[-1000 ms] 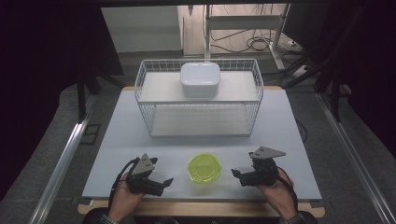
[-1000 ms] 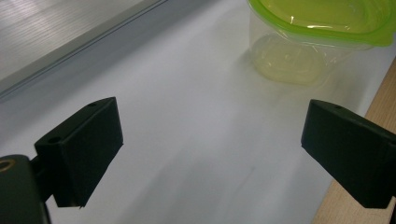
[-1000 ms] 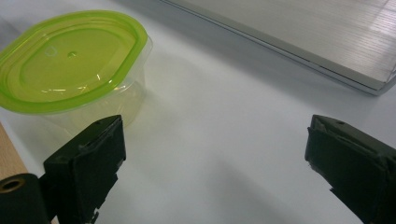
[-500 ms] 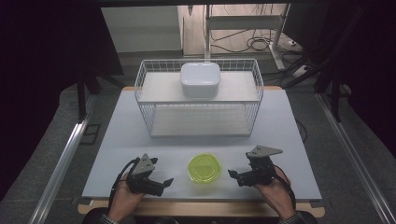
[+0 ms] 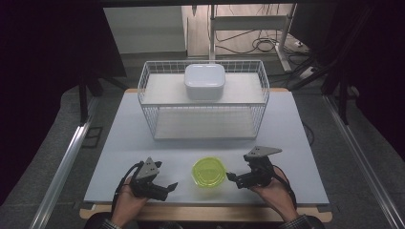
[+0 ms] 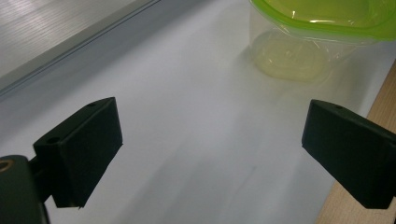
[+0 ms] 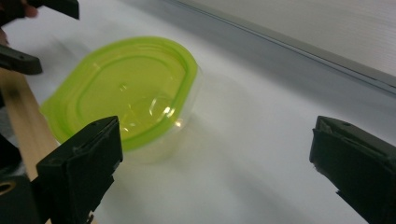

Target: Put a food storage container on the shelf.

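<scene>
Near the front edge of the white table point(image 5: 143, 138), midway between the two hands, sits a clear plastic container point(image 5: 209, 172) capped with a lime-green lid point(image 7: 126, 88); nothing rests on it and nothing touches it. Behind it, well apart toward the far side, a white wire rack point(image 5: 204, 117) with two shelves stands on the table, and a white lidded box point(image 5: 205, 81) sits on its upper shelf. Open tabletop lies between the container and both grippers, so nothing blocks either side of it. Beyond the table the floor is dim, with a metal stand and loose cables that are hard to make out. The left gripper view cuts off most of the container at its top edge, showing just the translucent base and a strip of lid; the right gripper view shows the lid whole but blurred. The left gripper point(image 5: 167, 187) lies low on the table just left of the container, jaws spread wide and pointed toward it, holding nothing. The right gripper point(image 5: 232, 179) sits just right of the container, its jaws likewise wide apart and empty, the container lying off toward its left jaw rather than between the two.
</scene>
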Available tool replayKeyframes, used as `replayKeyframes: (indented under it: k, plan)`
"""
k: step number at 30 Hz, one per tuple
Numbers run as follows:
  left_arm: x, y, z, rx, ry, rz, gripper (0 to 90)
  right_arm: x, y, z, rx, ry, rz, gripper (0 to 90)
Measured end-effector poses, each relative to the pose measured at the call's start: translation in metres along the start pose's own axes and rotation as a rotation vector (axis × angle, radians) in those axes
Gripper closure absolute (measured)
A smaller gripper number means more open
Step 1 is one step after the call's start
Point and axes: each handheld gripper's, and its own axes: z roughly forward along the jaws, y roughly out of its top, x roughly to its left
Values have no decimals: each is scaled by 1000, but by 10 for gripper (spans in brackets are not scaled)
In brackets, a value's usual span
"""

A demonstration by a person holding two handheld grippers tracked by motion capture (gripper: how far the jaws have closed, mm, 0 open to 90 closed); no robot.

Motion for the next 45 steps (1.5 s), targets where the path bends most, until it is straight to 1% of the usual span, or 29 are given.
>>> replayKeyframes:
  k: [4, 8, 10, 13, 14, 17, 19, 20, 22, 24, 26, 27, 29, 33, 36, 39, 42, 43, 45]
  plan:
    - [0, 0, 0, 1, 0, 0, 46, 1, 5, 2, -5, 23, 19, 38]
    - [-1, 0, 1, 2, 0, 2, 46, 2, 10, 3, 2, 38, 34, 75]
    - [-1, 0, 1, 2, 1, 2, 46, 2, 11, 5, 9, 43, 38, 102]
    - [-1, 0, 1, 0, 2, 0, 46, 3, 14, 6, 14, 62, 50, 153]
    - [-1, 0, 1, 0, 2, 0, 46, 2, 15, 7, 8, 65, 49, 174]
    - [-1, 0, 1, 2, 3, 4, 46, 1, 18, 10, 13, 81, 65, 239]
    - [-1, 0, 1, 2, 3, 5, 47, 0, 20, 14, 27, 108, 89, 279]
    - [-1, 0, 1, 2, 3, 5, 47, 0, 21, 15, 30, 116, 93, 293]
    - [-1, 0, 1, 3, 4, 5, 46, -1, 22, 19, 56, 123, 117, 354]
    - [-1, 0, 1, 3, 4, 6, 47, -3, 23, 21, 68, 129, 137, 398]
    - [-1, 0, 1, 5, 5, 9, 47, -6, 24, 23, 69, 147, 182, 457]
    - [-1, 0, 1, 6, 5, 10, 47, -8, 25, 23, 74, 156, 201, 472]
    - [-2, 0, 1, 6, 5, 11, 47, -12, 25, 25, 75, 167, 224, 512]
    - [-2, 0, 2, 7, 4, 13, 47, -15, 26, 31, 105, 189, 261, 571]
    - [-2, 0, 2, 10, 3, 15, 47, -16, 25, 36, 117, 203, 273, 594]
    - [-3, 0, 2, 15, 2, 22, 47, -16, 25, 39, 129, 207, 291, 631]
    - [-4, 0, 3, 18, 0, 27, 47, -18, 23, 39, 137, 219, 336, 691]
    - [-4, 0, 3, 19, 1, 29, 47, -20, 22, 39, 135, 235, 357, 723]
    - [-4, 0, 3, 20, 0, 31, 47, -22, 21, 40, 136, 269, 392, 760]
